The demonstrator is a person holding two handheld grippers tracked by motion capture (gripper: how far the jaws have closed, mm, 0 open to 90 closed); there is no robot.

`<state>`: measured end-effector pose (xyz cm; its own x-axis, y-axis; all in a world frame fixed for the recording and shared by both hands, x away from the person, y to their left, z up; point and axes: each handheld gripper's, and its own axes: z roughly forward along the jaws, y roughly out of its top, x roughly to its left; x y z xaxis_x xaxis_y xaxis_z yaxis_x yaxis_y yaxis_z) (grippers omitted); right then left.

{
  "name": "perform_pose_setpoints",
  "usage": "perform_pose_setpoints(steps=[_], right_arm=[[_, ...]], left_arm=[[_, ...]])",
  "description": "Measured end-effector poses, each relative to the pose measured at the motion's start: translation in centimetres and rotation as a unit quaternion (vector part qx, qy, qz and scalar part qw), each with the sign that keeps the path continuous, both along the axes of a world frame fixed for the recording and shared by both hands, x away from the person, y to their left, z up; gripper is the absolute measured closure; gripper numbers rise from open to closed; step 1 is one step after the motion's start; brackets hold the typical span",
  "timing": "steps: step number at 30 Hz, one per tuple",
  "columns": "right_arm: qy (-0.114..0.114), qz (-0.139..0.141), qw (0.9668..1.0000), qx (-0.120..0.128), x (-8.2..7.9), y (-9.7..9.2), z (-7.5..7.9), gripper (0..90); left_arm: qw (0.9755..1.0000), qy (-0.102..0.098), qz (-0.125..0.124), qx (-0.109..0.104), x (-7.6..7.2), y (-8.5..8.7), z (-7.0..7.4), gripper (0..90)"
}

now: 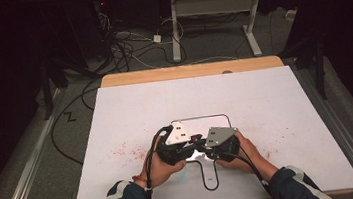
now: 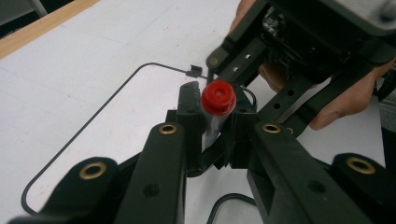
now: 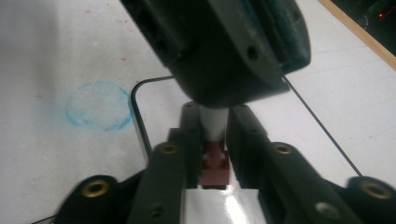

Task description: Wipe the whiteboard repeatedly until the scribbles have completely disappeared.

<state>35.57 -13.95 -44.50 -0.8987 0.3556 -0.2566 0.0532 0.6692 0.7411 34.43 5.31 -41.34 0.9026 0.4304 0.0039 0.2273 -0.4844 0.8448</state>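
Both grippers meet over the middle of the white board (image 1: 265, 99), each in one of the person's hands. My left gripper (image 2: 215, 112) is shut on a marker (image 2: 217, 97), whose round red end points up between the jaws. From the other side my right gripper (image 3: 214, 122) is shut on the same marker (image 3: 214, 122). In its view a white barrel runs from the jaws under the left gripper's black body, and a dark red part (image 3: 215, 170) sits deeper between the jaws. In the high view the left gripper (image 1: 190, 146) and right gripper (image 1: 202, 147) stand tip to tip.
A thin black outline (image 1: 202, 118) runs across the board under the grippers. Red specks (image 1: 125, 150) mark the board to the left, and a blue scribbled ring (image 3: 98, 112) lies nearby. The wooden table edge (image 1: 191, 71) is at the far side; cables and a desk frame stand beyond.
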Motion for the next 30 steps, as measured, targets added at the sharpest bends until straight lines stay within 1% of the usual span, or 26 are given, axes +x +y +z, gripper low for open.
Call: perform_pose_setpoints(steps=[1,3,4,5,6,7,8,9,10,11,12,13,14,16,17,18,19,20,21,22,23,24,25,27,29,30], right_arm=[[0.001,0.004,1.0000,-0.004,-0.1,0.1,-0.1,80.8],[-0.005,-0.001,0.9999,-0.011,-0.2,0.3,-0.1,81.0],[0.000,0.002,1.0000,-0.008,-0.1,0.2,-0.2,81.0],[-0.001,-0.006,1.0000,-0.007,0.1,0.1,-0.2,81.0],[0.000,-0.017,0.9999,-0.001,0.4,-0.2,-0.2,81.0],[0.007,-0.023,0.9996,0.013,0.8,-0.6,-0.2,81.0],[0.013,-0.031,0.9991,0.028,1.2,-1.1,-0.2,81.0],[0.010,-0.045,0.9984,0.033,1.6,-1.5,-0.1,81.0],[0.005,-0.055,0.9979,0.034,2.0,-2.0,-0.2,81.0],[0.009,-0.062,0.9973,0.039,2.4,-2.6,-0.2,81.0],[0.015,-0.072,0.9963,0.046,2.8,-3.2,-0.4,81.0],[0.014,-0.079,0.9958,0.044,3.2,-3.7,-0.5,81.0],[0.017,-0.081,0.9956,0.044,3.6,-4.2,-0.7,81.0],[0.027,-0.089,0.9943,0.050,4.1,-5.2,-1.1,80.9],[0.028,-0.087,0.9946,0.049,4.3,-5.7,-1.3,81.0],[0.032,-0.086,0.9943,0.055,4.5,-6.1,-1.6,80.9],[0.039,-0.091,0.9936,0.055,4.7,-6.5,-1.9,80.9],[0.045,-0.089,0.9928,0.067,4.9,-7.0,-2.1,81.0],[0.054,-0.089,0.9915,0.078,5.0,-7.4,-2.2,81.0],[0.056,-0.093,0.9905,0.084,5.1,-7.7,-2.3,81.0],[0.056,-0.095,0.9906,0.081,5.1,-7.9,-2.2,81.0],[0.051,-0.094,0.9915,0.074,5.1,-8.1,-2.2,81.0],[0.044,-0.099,0.9920,0.066,4.9,-8.3,-2.1,81.1],[0.042,-0.104,0.9917,0.063,4.8,-8.8,-2.0,81.1],[0.030,-0.112,0.9920,0.049,4.7,-9.4,-1.9,81.1],[0.033,-0.109,0.9920,0.054,4.8,-9.6,-1.9,81.1]], left_arm=[[1.0000,0.001,0.001,-0.001,0.0,0.0,0.0,77.4],[0.9999,0.000,0.000,-0.016,0.0,0.3,0.0,67.6],[0.9999,-0.005,0.003,-0.014,-0.1,0.5,0.1,66.7],[0.9999,-0.013,0.004,-0.010,-0.3,0.7,0.2,60.3],[0.9998,-0.020,0.006,-0.006,-0.4,1.1,0.4,51.5],[0.9996,-0.025,0.014,-0.003,-0.6,1.5,0.4,44.5],[0.9991,-0.032,0.026,-0.003,-0.8,2.0,0.4,39.7],[0.9986,-0.041,0.035,-0.002,-1.0,2.6,0.4,33.1],[0.9976,-0.053,0.043,0.001,-1.1,3.3,0.2,28.7],[0.9966,-0.060,0.056,-0.001,-1.3,4.0,0.0,26.3],[0.9961,-0.060,0.064,-0.004,-1.3,4.8,-0.2,25.3],[0.9952,-0.066,0.072,0.000,-1.4,5.6,-0.5,24.1],[0.9938,-0.073,0.084,0.006,-1.6,6.4,-0.9,22.9],[0.9916,-0.076,0.103,0.017,-1.8,7.8,-1.5,22.5],[0.9901,-0.079,0.112,0.029,-1.9,8.5,-1.9,21.5],[0.9893,-0.076,0.120,0.031,-2.1,9.1,-2.1,21.5],[0.9899,-0.067,0.123,0.022,-2.2,9.7,-2.4,21.5],[0.9892,-0.066,0.128,0.025,-2.4,10.2,-2.6,21.5],[0.9874,-0.069,0.138,0.035,-2.6,10.6,-2.8,21.5],[0.9871,-0.064,0.142,0.034,-2.7,11.0,-3.1,21.6],[0.9879,-0.055,0.141,0.034,-2.8,11.3,-3.3,22.0],[0.9874,-0.055,0.143,0.041,-3.0,11.6,-3.5,21.9],[0.9866,-0.055,0.148,0.042,-3.2,11.8,-3.6,21.9],[0.9877,-0.046,0.145,0.038,-3.6,12.3,-3.9,21.9],[0.9862,-0.047,0.151,0.049,-4.1,12.6,-4.1,21.9],[0.9871,-0.039,0.150,0.041,-4.2,12.9,-4.3,22.0]])
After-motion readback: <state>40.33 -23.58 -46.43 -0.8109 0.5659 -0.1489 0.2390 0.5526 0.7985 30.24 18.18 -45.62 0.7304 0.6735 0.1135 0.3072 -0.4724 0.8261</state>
